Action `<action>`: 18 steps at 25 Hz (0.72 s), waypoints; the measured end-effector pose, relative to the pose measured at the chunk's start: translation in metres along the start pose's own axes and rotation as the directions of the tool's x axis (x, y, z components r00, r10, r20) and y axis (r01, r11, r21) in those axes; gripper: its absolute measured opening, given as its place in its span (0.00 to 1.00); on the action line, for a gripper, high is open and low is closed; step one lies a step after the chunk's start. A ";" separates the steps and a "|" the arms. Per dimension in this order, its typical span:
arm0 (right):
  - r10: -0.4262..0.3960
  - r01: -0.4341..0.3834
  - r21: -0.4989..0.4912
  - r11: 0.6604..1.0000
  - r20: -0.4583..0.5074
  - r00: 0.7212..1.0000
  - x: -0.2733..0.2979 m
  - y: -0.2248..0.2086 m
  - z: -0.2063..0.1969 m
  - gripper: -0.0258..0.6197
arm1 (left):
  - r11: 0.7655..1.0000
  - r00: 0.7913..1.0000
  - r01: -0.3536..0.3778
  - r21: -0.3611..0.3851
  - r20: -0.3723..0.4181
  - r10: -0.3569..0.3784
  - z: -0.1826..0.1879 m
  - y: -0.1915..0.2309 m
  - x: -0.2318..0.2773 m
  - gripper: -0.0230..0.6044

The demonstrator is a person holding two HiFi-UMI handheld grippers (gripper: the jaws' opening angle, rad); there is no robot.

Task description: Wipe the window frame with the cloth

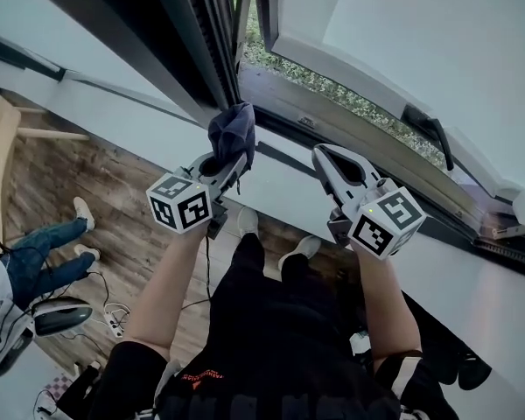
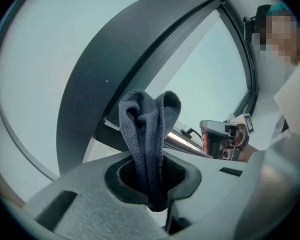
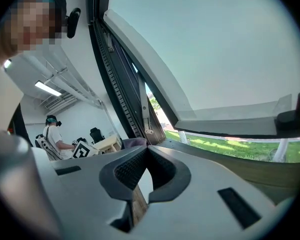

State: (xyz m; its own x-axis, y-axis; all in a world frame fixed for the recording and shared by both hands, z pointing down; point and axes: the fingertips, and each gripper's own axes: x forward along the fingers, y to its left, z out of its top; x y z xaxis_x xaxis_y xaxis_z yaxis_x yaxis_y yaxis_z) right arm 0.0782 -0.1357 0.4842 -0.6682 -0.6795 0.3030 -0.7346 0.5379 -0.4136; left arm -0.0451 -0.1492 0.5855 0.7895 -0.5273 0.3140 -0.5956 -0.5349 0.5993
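Cloth [image 1: 232, 132] in left gripper [image 1: 226, 159], beside window frame [image 1: 332, 128]

Dark blue cloth [image 1: 232, 129], bunched upright, beside the dark window frame [image 1: 206, 42]

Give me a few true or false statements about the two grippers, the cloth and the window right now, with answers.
1. The left gripper is shut on the dark blue fabric cloth. True.
2. The right gripper grips a second cloth. False: its jaws are together on nothing.
3. The window is open, with green grass visible outside. True.
4. The cloth is spread out flat. False: it is bunched upright between the left gripper's jaws, held up near the dark window frame.
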 end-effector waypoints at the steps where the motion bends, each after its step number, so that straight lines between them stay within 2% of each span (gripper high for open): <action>1: -0.005 0.005 0.003 1.000 0.008 1.000 -0.003 -0.002 0.001 0.04 | 1.000 1.000 0.020 0.007 0.013 -0.020 0.002 -0.006 0.000 0.12; 6: -0.001 0.001 -0.007 1.000 0.048 0.999 -0.016 -0.003 0.011 0.04 | 0.993 0.995 0.083 0.080 0.052 -0.088 0.019 -0.041 0.001 0.12; 12: -0.008 0.009 -0.014 1.000 0.098 0.995 -0.035 -0.003 0.028 0.04 | 0.980 0.987 0.139 0.146 0.060 -0.149 0.040 -0.079 0.010 0.12; 18: -0.025 0.029 -0.022 0.999 0.176 0.984 -0.060 -0.003 0.050 0.04 | 0.953 0.966 0.235 0.192 0.065 -0.252 0.063 -0.124 0.010 0.12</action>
State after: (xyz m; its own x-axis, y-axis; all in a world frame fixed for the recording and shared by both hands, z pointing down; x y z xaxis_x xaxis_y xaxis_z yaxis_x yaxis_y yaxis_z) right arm 0.1268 -0.1215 0.4240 -0.6186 -0.7698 0.1576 -0.7563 0.5288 -0.3852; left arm 0.0273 -0.1291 0.4677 0.9027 -0.4175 0.1045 -0.4101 -0.7606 0.5033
